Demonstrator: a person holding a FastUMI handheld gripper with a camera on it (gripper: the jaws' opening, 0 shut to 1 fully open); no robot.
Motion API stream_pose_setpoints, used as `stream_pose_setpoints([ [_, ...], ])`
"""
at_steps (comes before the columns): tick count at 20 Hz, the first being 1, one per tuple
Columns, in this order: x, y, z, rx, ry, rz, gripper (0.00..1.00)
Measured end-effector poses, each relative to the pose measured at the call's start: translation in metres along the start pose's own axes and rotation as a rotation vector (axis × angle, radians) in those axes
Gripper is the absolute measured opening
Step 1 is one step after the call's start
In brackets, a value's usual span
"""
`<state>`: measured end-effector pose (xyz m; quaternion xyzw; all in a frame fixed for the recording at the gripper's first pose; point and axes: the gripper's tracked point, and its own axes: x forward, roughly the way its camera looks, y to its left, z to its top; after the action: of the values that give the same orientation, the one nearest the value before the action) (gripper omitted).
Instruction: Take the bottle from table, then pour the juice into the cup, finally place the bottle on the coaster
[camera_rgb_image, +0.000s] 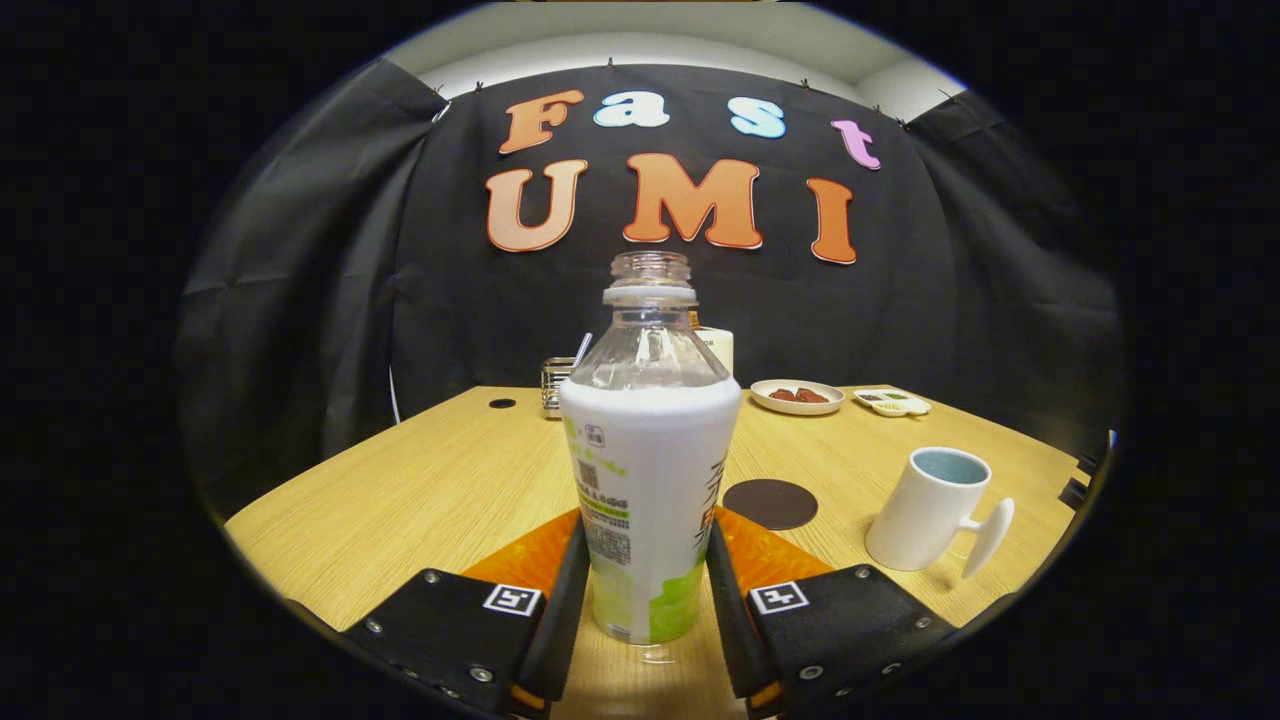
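The tongs (648, 600) grip the bottle (648, 470), which is upright with its open neck up, on the table (420, 490).

Uncapped bottle (648, 480) upright btwn tongs (645, 610); cup (928, 510), coaster (770, 503) beyond.

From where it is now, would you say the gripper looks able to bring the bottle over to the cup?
Probably yes. The gripper has both fingers against the bottle, and only bare table and the flat coaster lie between it and the cup.
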<state>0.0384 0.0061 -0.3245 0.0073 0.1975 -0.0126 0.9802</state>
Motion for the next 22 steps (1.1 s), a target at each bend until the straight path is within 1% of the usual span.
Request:
stream_pose_setpoints([
  [2,0.000,0.002,0.001,0.028,0.015,0.018,0.56],
  [4,-0.002,0.007,0.011,0.104,-0.001,0.057,0.54],
  [8,-0.005,0.011,0.040,0.353,-0.057,0.123,0.54],
  [12,0.000,-0.005,0.059,0.539,-0.093,0.136,0.54],
  [16,0.008,-0.014,0.064,0.747,-0.102,0.176,0.54],
  [22,0.019,-0.024,0.066,0.994,-0.107,0.205,0.53],
])
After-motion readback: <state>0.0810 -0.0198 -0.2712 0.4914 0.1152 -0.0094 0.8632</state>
